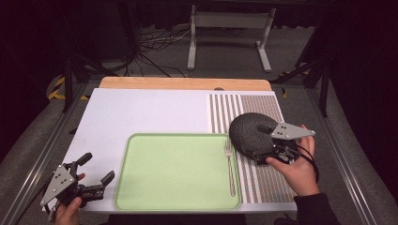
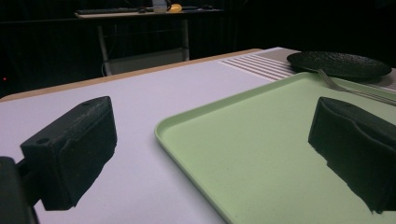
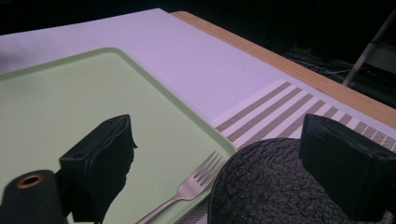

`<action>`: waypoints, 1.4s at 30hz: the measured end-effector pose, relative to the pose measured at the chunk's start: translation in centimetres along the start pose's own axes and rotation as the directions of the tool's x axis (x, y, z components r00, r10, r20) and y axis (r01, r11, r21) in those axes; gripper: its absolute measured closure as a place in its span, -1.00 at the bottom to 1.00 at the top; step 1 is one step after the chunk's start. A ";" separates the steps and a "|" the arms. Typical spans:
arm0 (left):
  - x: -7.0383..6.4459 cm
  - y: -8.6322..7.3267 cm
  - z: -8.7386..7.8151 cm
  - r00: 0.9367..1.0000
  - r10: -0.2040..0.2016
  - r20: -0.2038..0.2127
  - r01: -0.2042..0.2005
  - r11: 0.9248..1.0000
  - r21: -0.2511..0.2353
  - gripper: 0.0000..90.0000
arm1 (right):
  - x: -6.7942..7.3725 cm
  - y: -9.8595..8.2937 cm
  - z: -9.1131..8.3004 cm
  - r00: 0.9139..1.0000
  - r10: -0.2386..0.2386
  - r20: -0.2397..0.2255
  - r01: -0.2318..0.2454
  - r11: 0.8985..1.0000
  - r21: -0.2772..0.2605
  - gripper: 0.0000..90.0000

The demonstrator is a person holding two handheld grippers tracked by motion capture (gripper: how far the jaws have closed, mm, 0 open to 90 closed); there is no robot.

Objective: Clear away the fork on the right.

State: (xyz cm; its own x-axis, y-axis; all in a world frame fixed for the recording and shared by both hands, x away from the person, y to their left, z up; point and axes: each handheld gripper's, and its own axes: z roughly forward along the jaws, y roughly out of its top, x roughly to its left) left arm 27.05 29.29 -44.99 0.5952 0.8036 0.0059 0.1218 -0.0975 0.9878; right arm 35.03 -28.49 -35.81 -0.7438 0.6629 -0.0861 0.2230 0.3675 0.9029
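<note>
Left tongs (image 1: 96, 180) at the near left corner of the tabletop (image 1: 141, 110), jaws wide apart, holding nothing. Right tongs (image 3: 219, 163) spread wide over the near rim of the black textured plate (image 1: 248, 131), not closed on it.

Plate sits on the striped placemat (image 1: 263, 105) by the right edge; fork (image 1: 229, 164) lies along the green tray's (image 1: 173, 171) right side.

Risk: a shallow grip on the rim could let the plate tip or slide into the fork.

White covering, wooden far edge; dark room, cables on the floor.
</note>
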 end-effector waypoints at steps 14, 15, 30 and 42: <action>0.0 0.0 0.0 1.000 0.001 -0.002 -0.001 1.000 -0.001 -0.96 | -0.9 -4.7 -1.7 1.000 0.008 0.002 -0.008 0.997 -0.075 -0.79; 0.0 0.0 0.0 1.000 0.000 -0.002 0.000 1.000 -0.001 -0.96 | -1.0 -5.0 -1.8 1.000 0.018 0.002 -0.017 0.996 -0.085 -0.79; 0.0 0.0 -0.1 1.000 0.001 0.002 -0.001 1.000 0.000 -0.96 | -1.7 -8.9 -2.6 0.992 0.125 0.009 -0.122 0.979 -0.164 -0.82; 0.0 0.1 -0.1 1.000 0.001 0.004 -0.001 1.000 -0.002 -0.96 | -1.3 -10.6 -2.5 0.987 0.161 -0.027 -0.163 0.979 -0.119 -0.86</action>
State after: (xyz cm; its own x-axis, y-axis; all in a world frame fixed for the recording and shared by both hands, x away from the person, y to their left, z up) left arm 26.97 29.35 -44.89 0.5983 0.8013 0.0067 0.1194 -0.0974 0.9881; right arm 32.06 -34.87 -44.27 -0.7153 0.6951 0.0716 0.2643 0.1743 0.9486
